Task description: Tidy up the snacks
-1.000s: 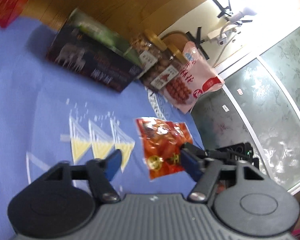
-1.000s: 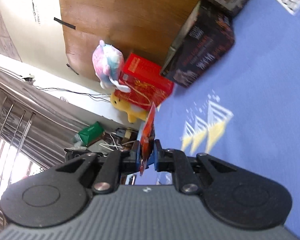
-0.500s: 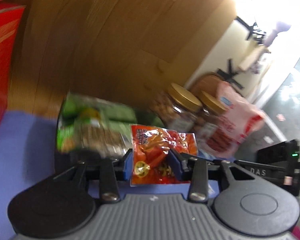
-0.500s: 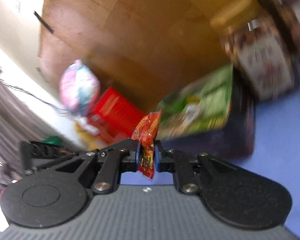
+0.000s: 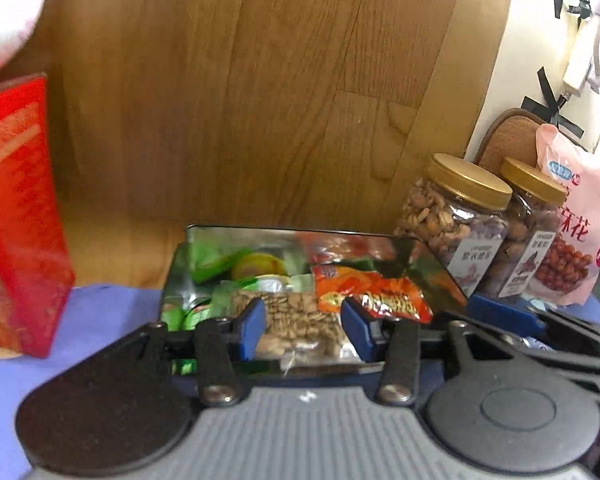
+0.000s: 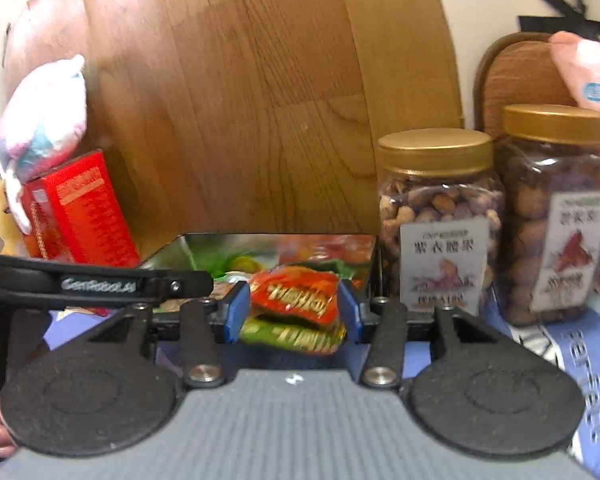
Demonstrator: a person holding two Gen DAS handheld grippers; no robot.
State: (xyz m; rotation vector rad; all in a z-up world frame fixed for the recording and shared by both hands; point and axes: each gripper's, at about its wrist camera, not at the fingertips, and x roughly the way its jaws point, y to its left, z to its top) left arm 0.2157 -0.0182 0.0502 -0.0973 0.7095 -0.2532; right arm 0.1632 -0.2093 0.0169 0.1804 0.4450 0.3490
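Note:
An open dark box (image 5: 284, 236) with shiny inner walls holds several snack packets. My left gripper (image 5: 304, 330) hovers at its near edge, jaws opening, gripping nothing. A seed packet (image 5: 296, 320) lies in the box beyond the gap. A red snack packet (image 5: 372, 296) rests in the box just past the right pad. My right gripper (image 6: 292, 312) is also at the box (image 6: 260, 238), jaws opening. A red packet (image 6: 296, 294) lies loose between its pads, on a green-yellow packet (image 6: 296, 336). The pads do not press it.
Two gold-lidded nut jars (image 5: 452, 216) (image 6: 436, 216) stand right of the box, with a pink snack bag (image 5: 580, 216) beyond them. A red carton (image 5: 16, 216) (image 6: 80, 208) stands at the left, a plush toy (image 6: 44, 120) on it. A wooden panel backs the blue cloth (image 6: 580, 360).
Both grippers swung from over the blue cloth to the box, each shut on a red packet. Their jaws have since parted and the packets lie in the box.

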